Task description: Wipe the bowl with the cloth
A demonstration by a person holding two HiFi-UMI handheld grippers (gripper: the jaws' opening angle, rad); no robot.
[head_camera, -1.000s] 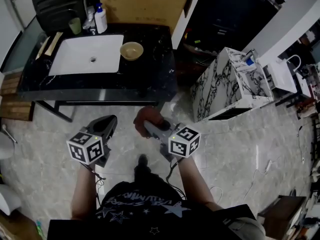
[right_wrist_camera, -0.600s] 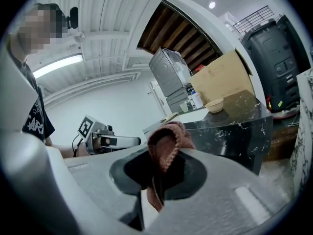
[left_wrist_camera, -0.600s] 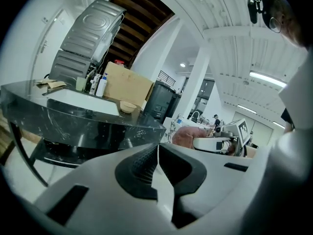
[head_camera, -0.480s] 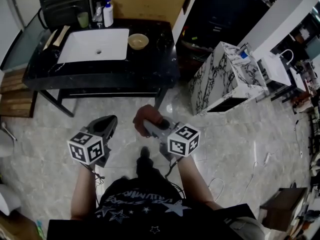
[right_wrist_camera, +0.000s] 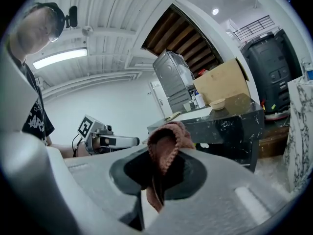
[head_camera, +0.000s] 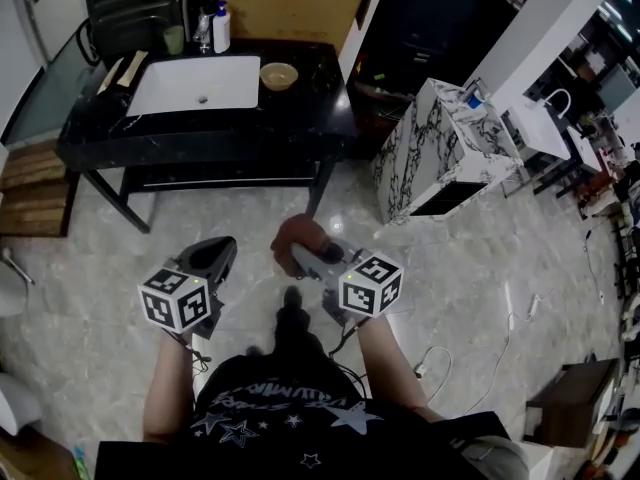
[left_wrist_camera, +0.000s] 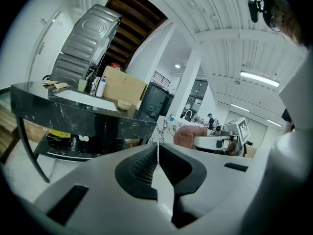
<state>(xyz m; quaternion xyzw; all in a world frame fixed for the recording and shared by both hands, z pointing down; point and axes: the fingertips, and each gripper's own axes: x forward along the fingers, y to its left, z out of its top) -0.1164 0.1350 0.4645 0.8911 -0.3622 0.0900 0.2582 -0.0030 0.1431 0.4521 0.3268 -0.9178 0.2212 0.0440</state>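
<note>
Black counter (head_camera: 310, 118) holds bowl (head_camera: 279, 75), sink (head_camera: 195, 85), bottle (head_camera: 221, 30); right gripper (head_camera: 305, 258) clamps cloth (head_camera: 295, 233), left gripper (head_camera: 216, 252) jaws closed.

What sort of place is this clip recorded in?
Likely a bathroom-fixture showroom or workshop, not a home: a black counter with a white sink stands free on a tiled floor, beside a marble-patterned cabinet and a large cardboard box.

No readable text — shirt print (head_camera: 270, 400) blurred
</note>
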